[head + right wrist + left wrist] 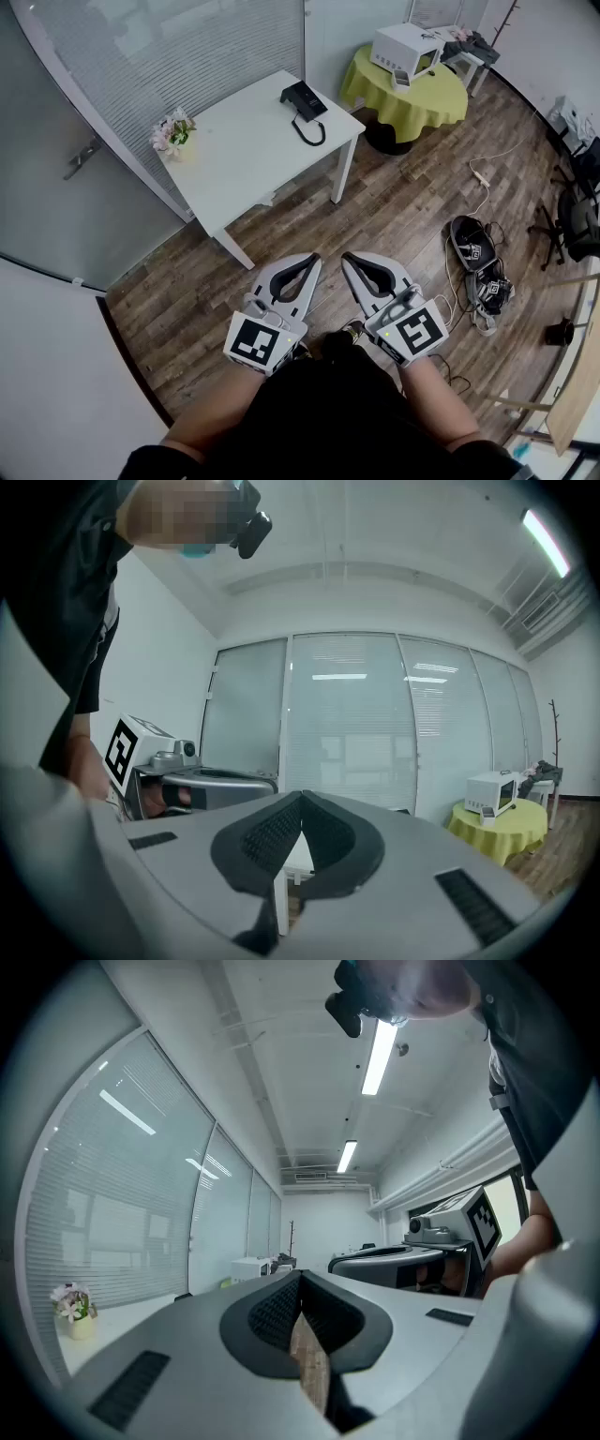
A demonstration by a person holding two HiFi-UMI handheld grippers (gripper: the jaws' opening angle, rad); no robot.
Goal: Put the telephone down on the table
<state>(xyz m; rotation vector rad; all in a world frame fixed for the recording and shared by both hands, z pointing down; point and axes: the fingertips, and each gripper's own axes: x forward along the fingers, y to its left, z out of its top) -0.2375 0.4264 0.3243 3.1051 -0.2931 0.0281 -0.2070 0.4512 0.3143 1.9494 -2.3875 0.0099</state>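
Telephone (302,97), black corded plastic, sits by the far edge of the white square table (244,159); likely light, stiff and slick, so take the handset (296,94) mid-length. Your left gripper (312,260) and right gripper (349,258) are clenched and empty.

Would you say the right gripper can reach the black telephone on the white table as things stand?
Probably not yet: the right gripper sits close to the person's body, while the black telephone lies across open wooden floor on the white table. Nothing blocks the way.

The telephone (302,99) lies on the table (246,155), at its far right corner. Flowers (173,131) stand at the left edge. The round table (412,98) behind bears what is probably a microwave (405,49).
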